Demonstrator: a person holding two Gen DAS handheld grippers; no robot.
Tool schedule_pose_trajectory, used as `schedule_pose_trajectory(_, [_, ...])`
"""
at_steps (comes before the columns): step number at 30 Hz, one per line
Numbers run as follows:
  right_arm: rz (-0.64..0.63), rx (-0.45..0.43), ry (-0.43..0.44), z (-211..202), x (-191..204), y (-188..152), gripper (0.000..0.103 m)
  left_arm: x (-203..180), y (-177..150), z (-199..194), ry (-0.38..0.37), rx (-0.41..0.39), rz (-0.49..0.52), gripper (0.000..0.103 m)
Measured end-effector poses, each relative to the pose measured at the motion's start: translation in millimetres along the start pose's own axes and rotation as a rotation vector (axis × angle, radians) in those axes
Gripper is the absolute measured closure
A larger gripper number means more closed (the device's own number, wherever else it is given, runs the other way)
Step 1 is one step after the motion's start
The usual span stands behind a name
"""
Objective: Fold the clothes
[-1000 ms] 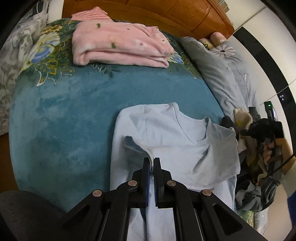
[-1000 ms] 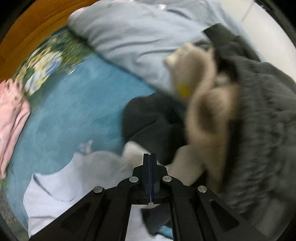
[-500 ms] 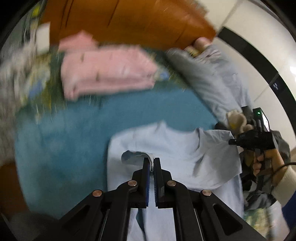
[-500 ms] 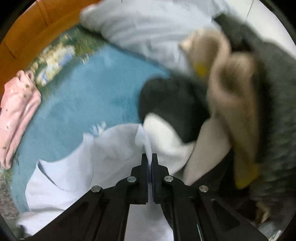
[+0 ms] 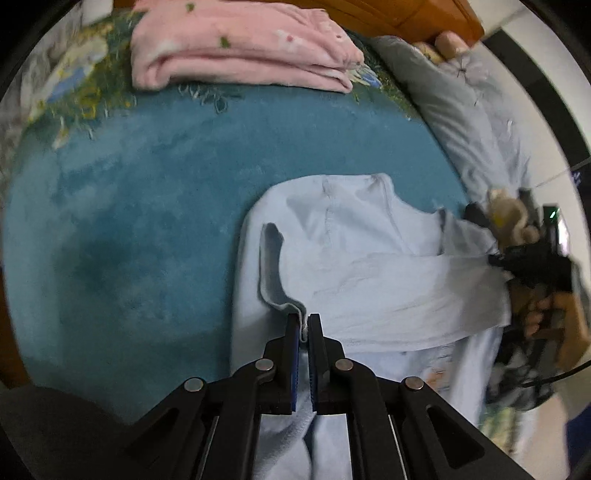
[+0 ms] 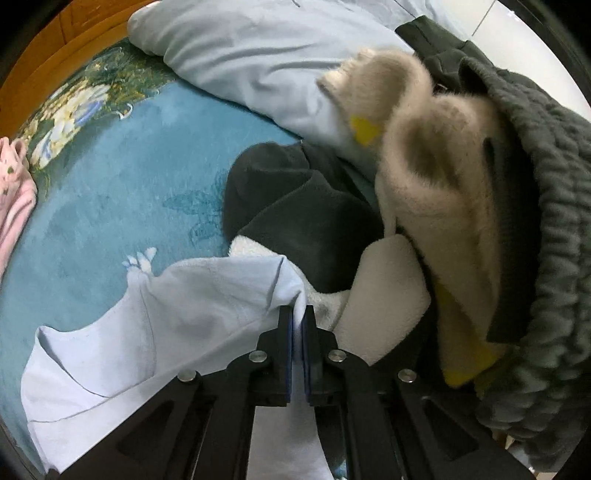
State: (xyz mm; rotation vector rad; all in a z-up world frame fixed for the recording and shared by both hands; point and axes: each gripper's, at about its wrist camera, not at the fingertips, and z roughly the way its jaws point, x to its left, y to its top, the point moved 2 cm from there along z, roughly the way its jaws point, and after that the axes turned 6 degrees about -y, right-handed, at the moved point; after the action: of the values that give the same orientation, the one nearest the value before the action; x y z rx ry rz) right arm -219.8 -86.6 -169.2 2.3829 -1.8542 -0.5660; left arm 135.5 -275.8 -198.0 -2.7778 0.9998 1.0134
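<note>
A pale blue T-shirt (image 5: 354,236) lies on the teal bedspread (image 5: 147,206), neckline toward the headboard. My left gripper (image 5: 303,322) is shut on a folded edge of its left sleeve. A band of the shirt stretches across its chest to the right gripper (image 5: 532,258), held in a person's hand. In the right wrist view, my right gripper (image 6: 298,314) is shut on the pale blue T-shirt (image 6: 155,325) at a bunched corner, lifted just above the bed.
Folded pink clothes (image 5: 236,44) lie near the wooden headboard (image 5: 424,14). A grey-blue pillow (image 5: 469,110) sits at the right. Beside the right gripper is a heap of garments: a black one (image 6: 295,210), a beige fleece (image 6: 436,192), and a dark grey knit (image 6: 546,221).
Both grippers have drawn the shirt's fabric up and taut between them; the right gripper now pinches a shirt corner it was not holding a second ago. The left view swung and settled.
</note>
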Motion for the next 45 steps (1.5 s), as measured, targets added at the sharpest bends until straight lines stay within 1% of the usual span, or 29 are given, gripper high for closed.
schedule_pose_trajectory(1, [0.007,-0.009,0.023,-6.1,-1.6,-1.1,0.072,1.7,0.0,0.6,-0.012,0.007,-0.01,0.071])
schedule_pose_trajectory(2, [0.015,-0.018,0.046,-12.3,-3.3,-2.2,0.061,3.4,-0.1,1.3,-0.025,0.014,-0.02,0.051])
schedule_pose_trajectory(3, [0.022,-0.027,0.069,-18.4,-4.9,-3.3,0.051,3.9,-0.3,-0.8,-0.049,0.009,-0.034,0.049])
schedule_pose_trajectory(4, [0.029,-0.037,0.092,-24.9,-6.6,-4.6,0.051,2.3,-0.3,-4.9,-0.063,-0.005,-0.028,0.049])
schedule_pose_trajectory(6, [0.038,-0.092,0.132,-48.6,-10.4,-17.2,0.047,-1.4,-0.2,-13.9,-0.087,-0.035,-0.008,0.042])
schedule_pose_trajectory(7, [0.031,-0.12,0.155,-61.0,-10.6,-25.5,0.046,-3.3,-0.1,-18.4,-0.099,-0.05,0.002,0.041])
schedule_pose_trajectory(10, [-0.019,-0.152,0.217,-83.9,-8.5,-61.4,0.046,-4.5,0.4,-27.6,-0.114,-0.078,0.007,0.038])
schedule_pose_trajectory(12, [-0.049,-0.153,0.25,-94.1,-8.5,-95.0,0.046,-3.3,0.9,-31.8,-0.117,-0.09,0.0,0.034])
schedule_pose_trajectory(13, [-0.072,-0.141,0.273,-97.1,-6.6,-117.1,0.046,-0.3,1.0,-34.5,-0.122,-0.096,-0.016,0.033])
schedule_pose_trajectory(15, [-0.091,-0.111,0.306,-95.7,-3.5,-145.7,0.046,6.8,1.1,-40.3,-0.135,-0.109,-0.053,0.03])
schedule_pose_trajectory(19, [-0.098,-0.016,0.424,-100.5,7.4,-218.8,0.046,10.6,-2.3,-51.2,-0.132,-0.115,-0.051,0.029])
schedule_pose_trajectory(21, [-0.118,0.013,0.471,-110.5,20.1,-252.7,0.046,12.4,-4.1,-56.6,-0.13,-0.118,-0.048,0.029])
schedule_pose_trajectory(25, [-0.204,0.009,0.526,-128.0,51.3,-291.8,0.046,11.8,-8.3,-68.6,-0.108,-0.132,-0.035,0.029])
schedule_pose_trajectory(27, [-0.258,0.016,0.54,-132.6,70.7,-301.0,0.046,11.9,-10.4,-76.8,-0.105,-0.145,-0.031,0.029])
schedule_pose_trajectory(29, [-0.347,0.012,0.562,-138.4,97.4,-309.0,0.047,12.7,-12.0,-85.3,-0.101,-0.16,-0.03,0.029])
schedule_pose_trajectory(30, [-0.376,0.011,0.565,-139.3,104.1,-312.5,0.047,13.5,-12.7,-90.5,-0.101,-0.173,-0.032,0.029])
schedule_pose_trajectory(31, [-0.431,0.017,0.557,-139.8,116.9,-315.6,0.047,14.2,-13.4,-96.0,-0.101,-0.187,-0.034,0.029])
schedule_pose_trajectory(34, [-0.57,0.018,0.536,-145.0,139.2,-327.8,0.048,14.4,-15.8,-108.8,-0.091,-0.218,-0.029,0.029])
schedule_pose_trajectory(36, [-0.63,0.025,0.537,-145.9,147.7,-333.9,0.049,14.9,-16.9,-114.6,-0.084,-0.228,-0.025,0.029])
schedule_pose_trajectory(38, [-0.658,0.048,0.541,-143.8,151.9,-340.4,0.056,16.5,-17.0,-119.6,-0.077,-0.233,-0.025,0.029])
schedule_pose_trajectory(39, [-0.667,0.063,0.548,-142.4,153.8,-343.9,0.063,17.9,-16.9,-122.6,-0.072,-0.239,-0.024,0.029])
schedule_pose_trajectory(40, [-0.684,0.084,0.562,-140.2,158.1,-348.7,0.065,19.3,-16.8,-125.8,-0.065,-0.246,-0.024,0.029])
schedule_pose_trajectory(41, [-0.701,0.097,0.566,-137.6,161.8,-352.2,0.066,20.6,-16.6,-128.0,-0.063,-0.251,-0.027,0.029])
schedule_pose_trajectory(45, [-0.752,0.145,0.516,-120.0,177.4,-364.0,0.068,25.7,-15.8,-136.1,-0.058,-0.273,-0.039,0.029])
